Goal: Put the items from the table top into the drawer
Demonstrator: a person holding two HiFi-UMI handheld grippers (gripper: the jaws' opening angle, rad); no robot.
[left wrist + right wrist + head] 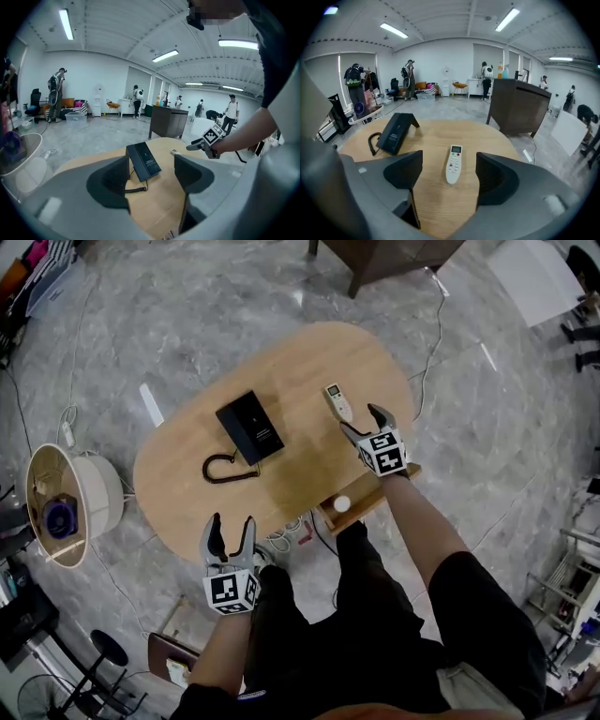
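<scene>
Both released: right gripper [361, 419] behind remote [337, 401], seemingly apart; left gripper [232, 522] at table [309, 362] edge.

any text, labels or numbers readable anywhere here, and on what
No text here can be read.
Black box: faint white print on its top, too small to read.
Remote: button labels and display too blurred to read.
Marker cubes: black-and-white square patterns, no words.

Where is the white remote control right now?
In the head view, the white remote control lies on the right side of the wooden table, just ahead of the open right gripper and to the right of the black box.
</scene>
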